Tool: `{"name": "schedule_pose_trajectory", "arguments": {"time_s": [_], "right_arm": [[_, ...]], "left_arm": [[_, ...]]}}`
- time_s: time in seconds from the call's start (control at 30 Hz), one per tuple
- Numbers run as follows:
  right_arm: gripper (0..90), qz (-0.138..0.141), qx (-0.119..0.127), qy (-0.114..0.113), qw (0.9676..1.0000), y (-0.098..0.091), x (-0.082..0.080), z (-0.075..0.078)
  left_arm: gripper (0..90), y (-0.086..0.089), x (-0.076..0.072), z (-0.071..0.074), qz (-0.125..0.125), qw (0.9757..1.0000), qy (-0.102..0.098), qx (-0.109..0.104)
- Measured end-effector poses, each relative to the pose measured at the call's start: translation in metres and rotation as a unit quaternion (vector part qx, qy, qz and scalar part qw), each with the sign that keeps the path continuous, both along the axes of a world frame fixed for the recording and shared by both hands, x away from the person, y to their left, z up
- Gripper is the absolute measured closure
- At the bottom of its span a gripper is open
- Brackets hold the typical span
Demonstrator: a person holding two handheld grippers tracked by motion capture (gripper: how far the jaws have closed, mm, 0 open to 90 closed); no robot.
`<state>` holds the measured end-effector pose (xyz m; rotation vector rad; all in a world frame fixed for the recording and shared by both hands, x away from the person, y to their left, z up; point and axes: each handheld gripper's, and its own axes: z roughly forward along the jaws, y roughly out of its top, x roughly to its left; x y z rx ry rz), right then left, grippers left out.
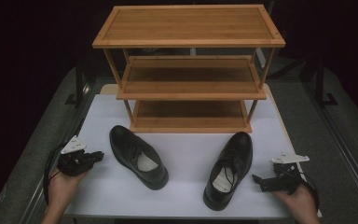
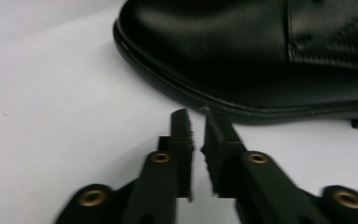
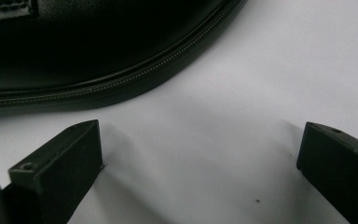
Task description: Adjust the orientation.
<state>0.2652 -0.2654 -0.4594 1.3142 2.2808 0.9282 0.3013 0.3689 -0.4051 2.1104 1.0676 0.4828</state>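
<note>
Two black leather dress shoes lie on the white table top (image 1: pixel 186 154). The left shoe (image 1: pixel 137 155) points away and to the left; the right shoe (image 1: pixel 230 168) points away and slightly right. My left gripper (image 1: pixel 95 157) sits at the table's left edge, just left of the left shoe (image 2: pixel 261 51), jaws shut with nothing between them. My right gripper (image 1: pixel 257 181) rests at the right edge beside the right shoe (image 3: pixel 88 51), its jaws wide open and empty, apart from the sole.
A three-tier bamboo shoe rack (image 1: pixel 189 70) stands at the back of the table, its shelves bare. Grey carpet (image 1: pixel 317 121) surrounds the table, and dark stand legs (image 1: pixel 324 95) rise at both sides.
</note>
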Motion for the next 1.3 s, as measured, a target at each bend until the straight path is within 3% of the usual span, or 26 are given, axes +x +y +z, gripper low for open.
{"name": "schedule_pose_trajectory", "arguments": {"time_s": [0.03, 0.37, 0.67, 0.8, 1.03, 1.2, 1.3], "right_arm": [[0.0, -0.001, 0.0, 0.001, 1.0, 0.0, 0.0, 0.0], [0.0, -0.001, 0.001, 0.0, 1.0, 0.0, 0.0, 0.0], [0.0, -0.001, 0.001, 0.0, 1.0, 0.0, 0.0, 0.0], [0.0, -0.001, 0.002, 0.0, 1.0, 0.0, 0.0, 0.0], [0.0, -0.001, 0.002, 0.0, 1.0, 0.0, 0.0, 0.0], [0.0, -0.001, 0.002, 0.0, 1.0, 0.0, 0.0, 0.0], [0.0, -0.001, 0.002, 0.0, 1.0, 0.0, 0.0, 0.0]], "left_arm": [[89.8, 0.0, 0.002, 0.002, 0.002, 1.0, -0.003, 0.001], [89.9, 0.001, 0.034, 0.019, 0.016, 0.9996, -0.024, 0.003], [89.9, 0.004, 0.065, 0.019, 0.03, 0.9993, -0.024, 0.003], [89.9, 0.006, 0.084, 0.015, 0.037, 0.999, -0.024, 0.009], [89.9, 0.007, 0.101, 0.004, 0.033, 0.9989, -0.032, 0.005], [90.0, 0.007, 0.11, -0.012, 0.04, 0.9991, -0.016, 0.003], [90.0, 0.006, 0.114, -0.017, 0.039, 0.9991, -0.012, 0.014]]}}
